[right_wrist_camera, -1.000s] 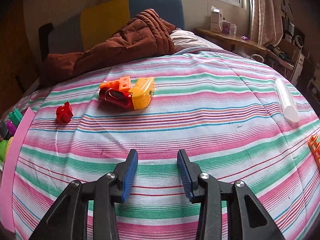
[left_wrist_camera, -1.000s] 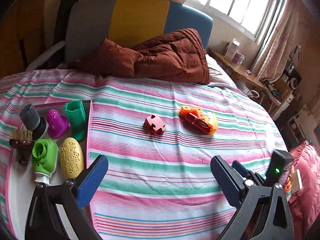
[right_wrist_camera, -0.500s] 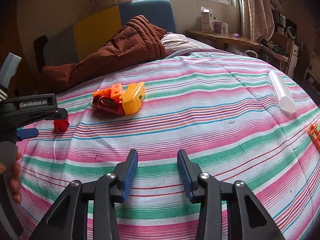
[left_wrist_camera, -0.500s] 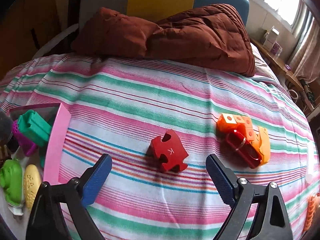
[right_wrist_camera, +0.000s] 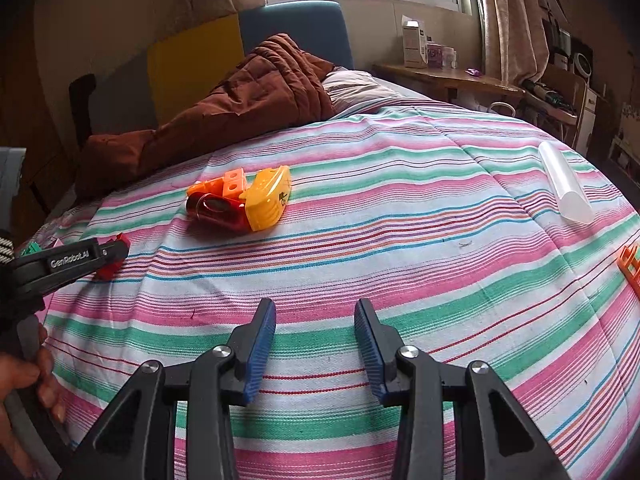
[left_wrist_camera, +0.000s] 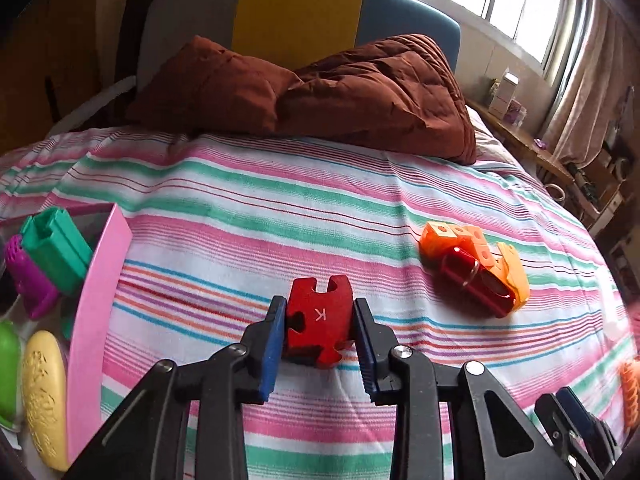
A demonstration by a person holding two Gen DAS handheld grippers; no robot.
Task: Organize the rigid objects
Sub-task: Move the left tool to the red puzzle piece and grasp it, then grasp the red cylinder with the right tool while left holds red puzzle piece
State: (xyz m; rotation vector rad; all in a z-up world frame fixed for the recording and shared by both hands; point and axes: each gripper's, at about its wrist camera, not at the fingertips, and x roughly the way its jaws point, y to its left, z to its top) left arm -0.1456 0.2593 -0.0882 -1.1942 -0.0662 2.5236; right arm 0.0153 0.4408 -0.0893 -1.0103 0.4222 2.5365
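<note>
My left gripper (left_wrist_camera: 319, 322) is shut on a red puzzle piece (left_wrist_camera: 319, 328) marked K, on the striped bedspread. In the right wrist view the piece (right_wrist_camera: 114, 258) shows at the left, partly hidden by the left gripper's black arm. An orange, red and yellow toy cluster (left_wrist_camera: 472, 274) lies to the right of the piece; it also shows in the right wrist view (right_wrist_camera: 240, 200). A pink tray (left_wrist_camera: 94, 312) at the left holds green, purple and yellow objects. My right gripper (right_wrist_camera: 315, 330) is open and empty above the bedspread.
A brown quilt (left_wrist_camera: 320, 88) lies at the head of the bed. A clear tube (right_wrist_camera: 564, 182) and an orange piece (right_wrist_camera: 630, 264) lie at the right side of the bed. A wooden side table (right_wrist_camera: 452, 76) stands beyond the bed.
My left gripper moved forward over the bed to the red puzzle piece and closed on it. My right gripper stayed open and hardly moved.
</note>
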